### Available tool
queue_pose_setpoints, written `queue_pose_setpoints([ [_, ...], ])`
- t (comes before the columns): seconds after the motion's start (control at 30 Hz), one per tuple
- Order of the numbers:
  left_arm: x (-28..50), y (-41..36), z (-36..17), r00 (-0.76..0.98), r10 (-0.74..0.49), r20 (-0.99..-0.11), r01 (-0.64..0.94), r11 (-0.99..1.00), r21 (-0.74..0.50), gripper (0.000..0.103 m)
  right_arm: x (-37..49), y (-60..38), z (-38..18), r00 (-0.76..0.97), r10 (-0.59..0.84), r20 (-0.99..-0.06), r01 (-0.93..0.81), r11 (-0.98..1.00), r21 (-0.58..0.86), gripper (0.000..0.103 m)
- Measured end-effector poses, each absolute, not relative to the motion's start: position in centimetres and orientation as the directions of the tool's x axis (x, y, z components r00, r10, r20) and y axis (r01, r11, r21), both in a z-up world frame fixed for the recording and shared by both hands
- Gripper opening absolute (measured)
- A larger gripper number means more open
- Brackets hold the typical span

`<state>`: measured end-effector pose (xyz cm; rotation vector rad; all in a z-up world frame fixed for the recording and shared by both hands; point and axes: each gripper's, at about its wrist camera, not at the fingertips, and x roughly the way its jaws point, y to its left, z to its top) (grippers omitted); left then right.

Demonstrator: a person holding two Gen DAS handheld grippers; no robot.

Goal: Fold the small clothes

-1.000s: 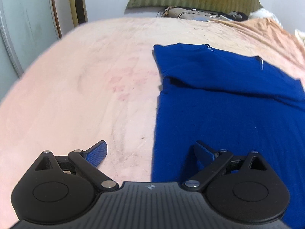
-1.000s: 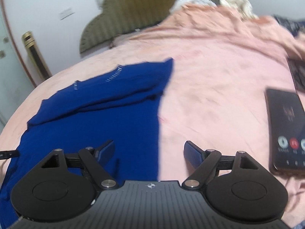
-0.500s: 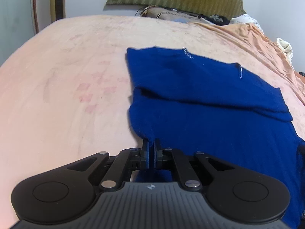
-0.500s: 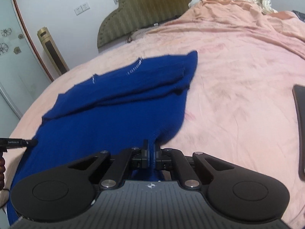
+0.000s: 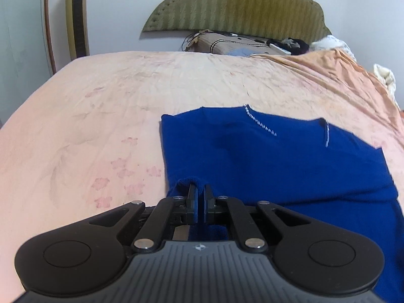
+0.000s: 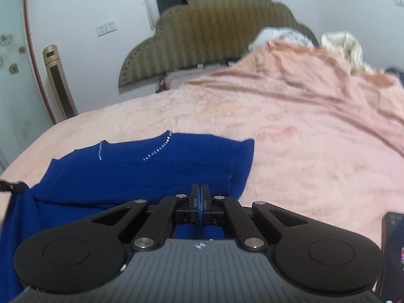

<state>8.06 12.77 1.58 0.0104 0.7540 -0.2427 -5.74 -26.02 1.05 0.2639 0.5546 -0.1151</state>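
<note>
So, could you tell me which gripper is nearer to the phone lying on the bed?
Right. The right gripper holds the blue garment near the phone; the left gripper holds the garment's opposite edge, with no phone in its view.

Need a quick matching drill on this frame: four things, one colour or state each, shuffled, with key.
Things:
1. left gripper
2. bedsheet
3. headboard
4. phone

States:
A. olive green, striped, against the wall
B. screen lit, at the right edge of the right wrist view
C. jaws shut on the near edge of the blue garment
D. pale pink, faint flower print

Pairs: 1-C, 2-D, 3-A, 4-B
</note>
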Motion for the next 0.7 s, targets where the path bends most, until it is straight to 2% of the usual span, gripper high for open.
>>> queue_pose_setpoints([
  [0.03, 7.8, 13.0, 1.4, 0.699, -0.221, -0.68, 0.23, 0.97, -0.078, 0.004, -6.1, -26.8, 0.9, 0.837, -0.006, -0.547, 0.178, 0.949, 0.262, 0.018],
  [0.07, 7.6, 13.4, 1.1, 0.693, -0.228, -0.683, 0.236, 0.968, -0.085, 0.004, -6.7, -27.4, 0.6, 0.826, 0.021, -0.563, 0.179, 0.938, 0.298, 0.021],
  [0.1, 7.5, 13.7, 0.8, 0.681, -0.239, -0.692, 0.241, 0.966, -0.096, 0.004, -7.4, -27.7, 0.3, 0.81, 0.04, -0.585, 0.18, 0.932, 0.313, 0.035],
  [0.13, 7.5, 14.0, 0.4, 0.67, -0.246, -0.7, 0.242, 0.964, -0.107, 0.004, -8.3, -27.8, -0.2, 0.793, 0.068, -0.605, 0.171, 0.928, 0.33, 0.04],
  [0.23, 7.7, 14.6, -0.6, 0.643, -0.263, -0.719, 0.244, 0.961, -0.133, 0.005, -10.7, -28.2, -2.0, 0.736, 0.158, -0.659, 0.156, 0.907, 0.392, 0.04],
  [0.3, 7.8, 14.7, -0.9, 0.635, -0.264, -0.726, 0.235, 0.961, -0.144, 0.005, -12.5, -28.1, -2.8, 0.733, 0.219, -0.644, 0.132, 0.883, 0.45, 0.04],
  [0.33, 7.9, 14.7, -1.0, 0.636, -0.261, -0.726, 0.228, 0.963, -0.146, 0.005, -13.1, -27.9, -3.0, 0.734, 0.252, -0.63, 0.113, 0.871, 0.479, 0.035],
  [0.37, 7.9, 14.6, -0.9, 0.639, -0.258, -0.725, 0.222, 0.964, -0.147, 0.004, -13.4, -27.5, -3.3, 0.731, 0.282, -0.621, 0.098, 0.858, 0.504, 0.025],
  [0.4, 7.9, 14.5, -0.8, 0.644, -0.254, -0.721, 0.219, 0.965, -0.145, 0.004, -13.5, -26.9, -3.6, 0.726, 0.307, -0.616, 0.084, 0.848, 0.523, 0.007],
  [0.5, 7.3, 14.6, 0.2, 0.676, -0.244, -0.695, 0.203, 0.969, -0.143, 0.004, -13.0, -25.3, -3.1, 0.746, 0.265, -0.611, 0.094, 0.866, 0.491, 0.007],
  [0.7, 8.3, 15.2, 2.4, 0.741, -0.201, -0.64, 0.146, 0.98, -0.138, 0.004, -10.5, -24.6, 2.6, 0.862, 0.152, -0.484, 0.059, 0.917, 0.394, 0.006],
])
